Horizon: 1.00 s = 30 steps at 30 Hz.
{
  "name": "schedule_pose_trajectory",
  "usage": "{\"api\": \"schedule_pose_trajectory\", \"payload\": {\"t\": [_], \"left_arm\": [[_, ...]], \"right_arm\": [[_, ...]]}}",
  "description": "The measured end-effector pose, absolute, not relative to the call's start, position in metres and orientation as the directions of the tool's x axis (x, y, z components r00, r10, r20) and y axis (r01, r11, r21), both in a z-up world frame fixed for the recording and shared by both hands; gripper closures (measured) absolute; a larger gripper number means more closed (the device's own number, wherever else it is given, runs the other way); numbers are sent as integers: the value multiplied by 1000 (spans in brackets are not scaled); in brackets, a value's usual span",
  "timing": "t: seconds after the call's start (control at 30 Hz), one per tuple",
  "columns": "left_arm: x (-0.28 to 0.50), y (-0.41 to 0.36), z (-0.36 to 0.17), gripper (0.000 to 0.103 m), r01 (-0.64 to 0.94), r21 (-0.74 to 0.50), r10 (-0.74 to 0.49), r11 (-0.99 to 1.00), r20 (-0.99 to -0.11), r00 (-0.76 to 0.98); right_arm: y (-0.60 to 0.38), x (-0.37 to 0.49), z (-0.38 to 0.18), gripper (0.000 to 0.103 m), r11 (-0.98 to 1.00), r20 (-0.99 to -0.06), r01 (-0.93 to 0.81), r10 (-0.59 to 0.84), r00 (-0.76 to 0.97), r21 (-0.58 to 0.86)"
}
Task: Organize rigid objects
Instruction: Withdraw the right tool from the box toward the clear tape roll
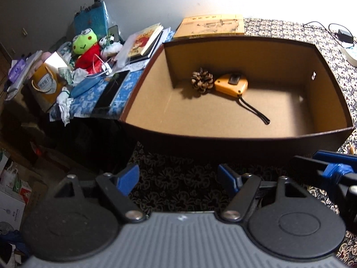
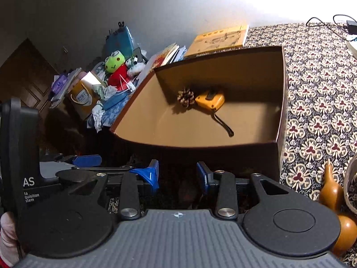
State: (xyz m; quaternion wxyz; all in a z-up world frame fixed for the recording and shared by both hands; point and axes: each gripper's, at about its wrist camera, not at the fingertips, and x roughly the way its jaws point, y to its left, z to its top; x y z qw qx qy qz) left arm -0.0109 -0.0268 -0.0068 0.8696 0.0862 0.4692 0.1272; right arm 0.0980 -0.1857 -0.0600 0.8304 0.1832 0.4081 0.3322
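Observation:
A dark-walled cardboard box (image 1: 223, 116) (image 2: 200, 125) lies open on a patterned cloth. Inside, near its far wall, a pine cone (image 1: 202, 80) (image 2: 185, 97) rests against a yellow tape measure (image 1: 231, 84) (image 2: 210, 100) with a black strap. My left gripper (image 1: 178, 178) hovers in front of the box's near wall, open, with nothing between its blue fingers. My right gripper (image 2: 177, 176) also stands open and empty, low before the same wall. A brown wooden gourd (image 2: 334, 203) sits at the right gripper's right side. The right gripper's tip (image 1: 330, 167) shows in the left view.
Left of the box a cluttered side table (image 1: 89, 102) holds a green frog plush (image 1: 86, 47) (image 2: 116, 67), books (image 1: 145, 40), a phone (image 1: 111, 91) and tissues. A yellow booklet (image 1: 209, 25) (image 2: 218, 38) lies behind the box. Cables and an adapter (image 1: 344, 34) lie far right.

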Motion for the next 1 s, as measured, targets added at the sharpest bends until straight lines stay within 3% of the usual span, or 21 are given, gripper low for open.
{"api": "schedule_pose_trajectory", "payload": {"t": [0.4,0.67,0.8,1.0], "left_arm": [[-13,-15,-40,29,-106,243,265,964,-850,455],[-33,-4,-58,30,-6,116,105,993,-876,470],[-41,0,-62,35,52,-5,-30,999,-873,486],[-43,-7,-65,46,140,-62,-128,988,-839,529]], "right_arm": [[-193,95,-98,83,703,-597,-350,711,371,620],[-196,88,-117,84,713,-624,-322,701,346,623],[-194,89,-119,84,713,-623,-326,701,346,621],[-191,93,-122,85,678,-587,-314,734,343,664]]}}
